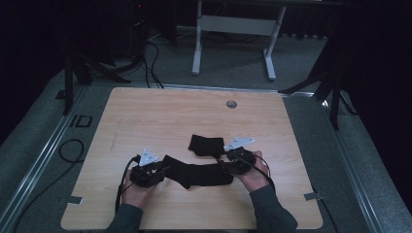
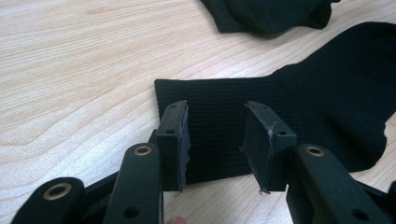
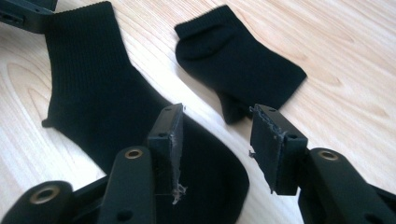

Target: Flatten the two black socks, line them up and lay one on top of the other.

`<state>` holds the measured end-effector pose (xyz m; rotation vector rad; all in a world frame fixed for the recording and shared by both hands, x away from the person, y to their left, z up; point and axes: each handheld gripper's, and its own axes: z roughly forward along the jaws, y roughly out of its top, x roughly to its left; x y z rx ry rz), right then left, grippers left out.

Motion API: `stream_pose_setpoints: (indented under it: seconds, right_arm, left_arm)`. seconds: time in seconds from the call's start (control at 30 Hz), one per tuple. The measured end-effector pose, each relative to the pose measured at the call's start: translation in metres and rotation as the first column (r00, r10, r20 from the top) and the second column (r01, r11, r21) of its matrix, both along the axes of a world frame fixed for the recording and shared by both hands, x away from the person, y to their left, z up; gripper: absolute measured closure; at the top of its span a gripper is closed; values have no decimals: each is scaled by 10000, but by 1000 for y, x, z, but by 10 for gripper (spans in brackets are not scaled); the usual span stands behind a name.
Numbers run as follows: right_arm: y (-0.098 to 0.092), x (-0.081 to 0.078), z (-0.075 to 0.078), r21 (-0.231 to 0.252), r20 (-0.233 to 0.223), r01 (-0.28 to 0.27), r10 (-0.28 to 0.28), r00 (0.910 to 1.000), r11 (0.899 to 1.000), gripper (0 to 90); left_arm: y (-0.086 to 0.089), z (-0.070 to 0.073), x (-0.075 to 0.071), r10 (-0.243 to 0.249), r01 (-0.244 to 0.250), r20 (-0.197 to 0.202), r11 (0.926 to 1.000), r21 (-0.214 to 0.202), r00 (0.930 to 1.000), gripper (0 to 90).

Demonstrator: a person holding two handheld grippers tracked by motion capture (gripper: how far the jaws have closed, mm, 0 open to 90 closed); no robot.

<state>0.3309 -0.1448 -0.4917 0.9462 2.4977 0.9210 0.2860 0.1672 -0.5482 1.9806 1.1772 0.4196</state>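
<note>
A long black sock [image 1: 197, 173] of ribbed knit lay flat across the near middle of the wooden table [image 1: 160, 111], cuff toward the left gripper [image 2: 215, 140] and toe toward the right gripper [image 3: 215, 147]. Each gripper's jaws stood apart above its end of the sock, clamping nothing. A second black sock [image 1: 206, 145], folded short, lay just beyond it.

Flat sock [image 1: 197, 173] before folded sock [image 1: 206, 145] (near).
</note>
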Motion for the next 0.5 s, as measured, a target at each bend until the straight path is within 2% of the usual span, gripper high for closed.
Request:
stream_pose_setpoints:
  seconds: [0.03, 0.1, 0.23, 0.5]
  right_arm:
    - [8, 4, 0, -82, -19, -161, 160, 9999, 9998, 549]
    - [10, 6, 0, -125, -25, -245, 245, 9997, 9996, 552]
    - [27, 19, -3, -265, -110, -507, 504, 9987, 9984, 570]
    - [57, 41, -12, -432, -700, -836, 804, 9943, 9956, 610]
  left_arm:
    - [0, 0, 0, 7, -7, -4, 10000, 0, 10000, 606]
    - [0, 0, 0, 12, -12, 9, 10000, 12, 10000, 606]
    - [1, 0, 0, 38, -38, 17, 10000, 27, 10000, 606]
    - [1, 0, 0, 81, -81, 67, 10000, 14, 9999, 605]
